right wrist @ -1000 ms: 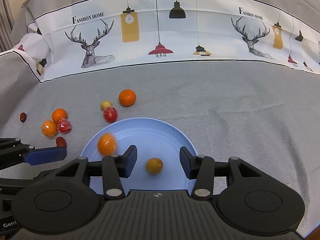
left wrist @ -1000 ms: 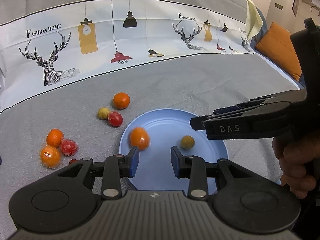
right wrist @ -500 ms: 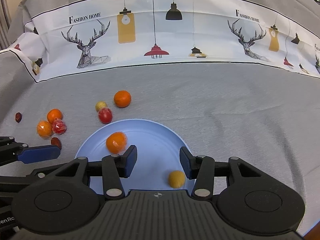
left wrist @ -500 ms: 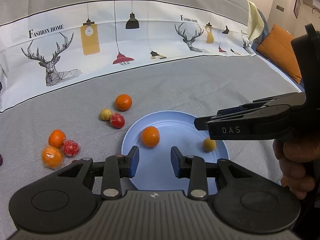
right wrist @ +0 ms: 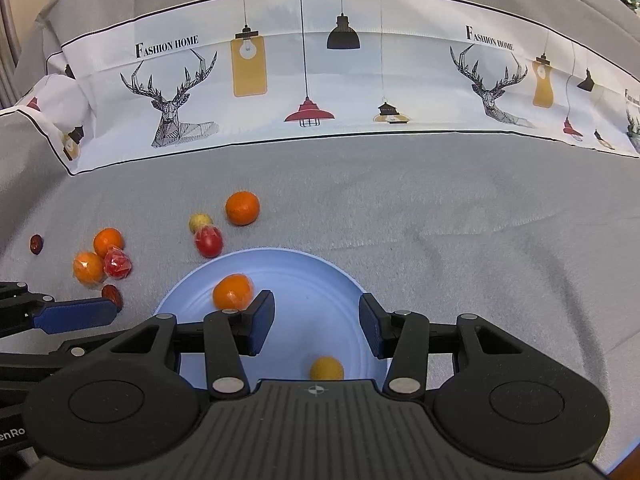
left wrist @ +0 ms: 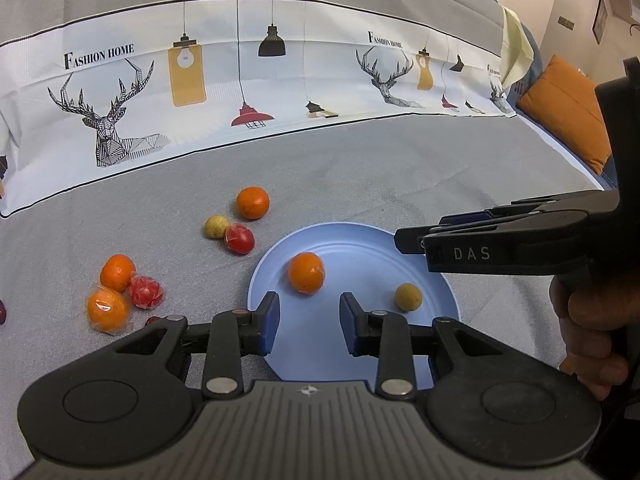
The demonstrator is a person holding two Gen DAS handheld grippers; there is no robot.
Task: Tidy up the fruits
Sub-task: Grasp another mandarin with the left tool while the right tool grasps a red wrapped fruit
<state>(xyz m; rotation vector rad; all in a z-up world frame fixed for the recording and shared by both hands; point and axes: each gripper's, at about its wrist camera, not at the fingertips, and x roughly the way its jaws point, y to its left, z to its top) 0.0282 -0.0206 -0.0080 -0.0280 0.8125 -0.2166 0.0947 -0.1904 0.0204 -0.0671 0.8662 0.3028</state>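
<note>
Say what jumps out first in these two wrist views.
A light blue plate sits on the grey cloth straight ahead of both tools, holding a wrapped orange near its left side and a small yellow fruit near its right. More oranges and red fruits lie scattered on the cloth left of the plate. Behind runs a white banner printed with deer, lamps and FASHION HOME.

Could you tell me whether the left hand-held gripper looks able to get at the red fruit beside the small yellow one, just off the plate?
Probably yes. The left hand-held gripper is open and empty, and the red fruit lies ahead-left with bare cloth between; only the small yellow fruit crowds it.
</note>
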